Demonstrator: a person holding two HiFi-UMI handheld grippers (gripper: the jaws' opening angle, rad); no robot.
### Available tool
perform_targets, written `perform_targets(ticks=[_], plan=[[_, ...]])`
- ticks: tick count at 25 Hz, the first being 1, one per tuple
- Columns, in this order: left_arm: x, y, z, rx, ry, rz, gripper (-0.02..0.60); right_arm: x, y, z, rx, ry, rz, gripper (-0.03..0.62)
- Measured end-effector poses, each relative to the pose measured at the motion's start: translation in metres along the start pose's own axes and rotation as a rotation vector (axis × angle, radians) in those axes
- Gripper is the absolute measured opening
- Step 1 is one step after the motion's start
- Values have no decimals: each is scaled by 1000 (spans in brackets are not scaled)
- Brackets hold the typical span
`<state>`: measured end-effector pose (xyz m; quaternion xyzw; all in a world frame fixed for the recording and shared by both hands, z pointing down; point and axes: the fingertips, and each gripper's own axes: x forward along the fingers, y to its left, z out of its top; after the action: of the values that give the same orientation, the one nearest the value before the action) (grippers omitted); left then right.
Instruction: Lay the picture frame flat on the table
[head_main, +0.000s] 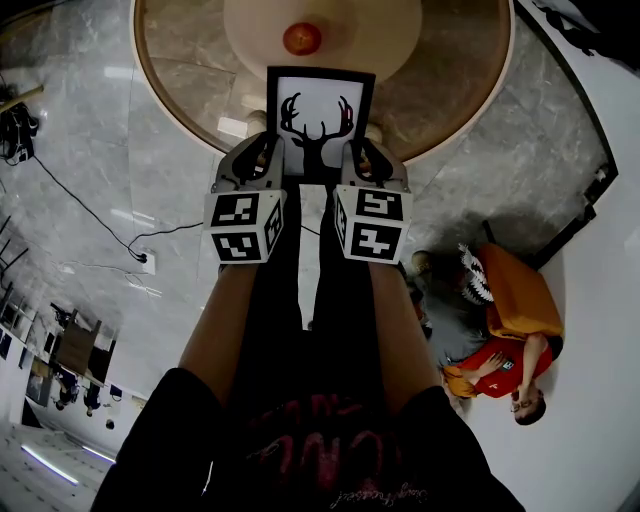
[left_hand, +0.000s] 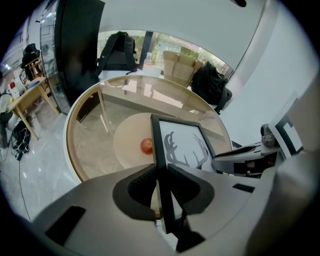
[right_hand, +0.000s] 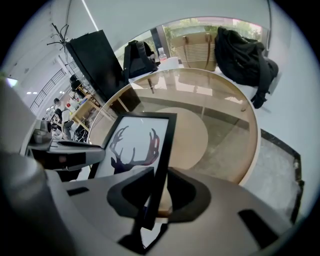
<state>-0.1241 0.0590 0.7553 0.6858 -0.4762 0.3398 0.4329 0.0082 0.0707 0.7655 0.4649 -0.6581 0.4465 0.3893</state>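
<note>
I've got the picture frame (head_main: 318, 120) pinched on both side edges, left gripper (left_hand: 160, 187) and right gripper (right_hand: 159, 192), upright over the round table (head_main: 455, 90).

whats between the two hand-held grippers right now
The deer-print picture frame. The left hand-held gripper clamps its left edge and the right hand-held gripper clamps its right edge. The head view shows this.

Head view looks down; all three share the table (head_main: 190, 70).
</note>
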Motion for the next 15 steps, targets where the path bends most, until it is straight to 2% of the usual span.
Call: perform_targets(ticks=[8, 15], plan=[[5, 6, -5, 19, 24, 6, 74, 2, 4, 1, -18, -10, -2, 81], [3, 5, -3, 47, 10, 5, 74, 0, 2, 2, -10, -22, -4, 94]])
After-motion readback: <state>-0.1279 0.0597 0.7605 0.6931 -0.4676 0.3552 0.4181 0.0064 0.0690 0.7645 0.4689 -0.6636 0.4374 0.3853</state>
